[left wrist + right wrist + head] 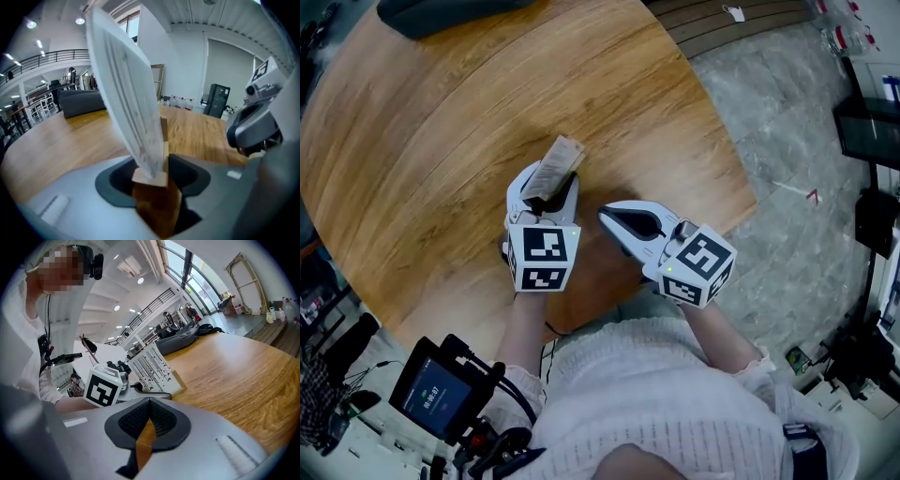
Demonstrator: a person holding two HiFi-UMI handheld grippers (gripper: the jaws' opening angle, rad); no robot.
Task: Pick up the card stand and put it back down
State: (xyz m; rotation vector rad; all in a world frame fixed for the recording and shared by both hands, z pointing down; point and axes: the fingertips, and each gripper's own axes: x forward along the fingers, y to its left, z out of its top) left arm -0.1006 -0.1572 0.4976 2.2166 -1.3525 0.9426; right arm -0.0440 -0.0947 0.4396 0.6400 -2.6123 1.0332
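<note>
nearest to us, the right gripper (607, 216) sits by the near edge of the round wooden table (431, 141), its jaws drawn together on nothing. we judge it is parked there to stay out of the way. just beside it, the left gripper (546, 194) points down and away from us. its jaws are set wide around the card stand (555, 167), with the pads pressing the wooden base (150, 177) from both sides. gripping the block rather than the card (124, 89) spares the thin sheet, which leans hard to one side with the tilt of the hand. we cannot tell whether the base touches the table. beyond the table's far edge sits a dark couch (82, 102).
</note>
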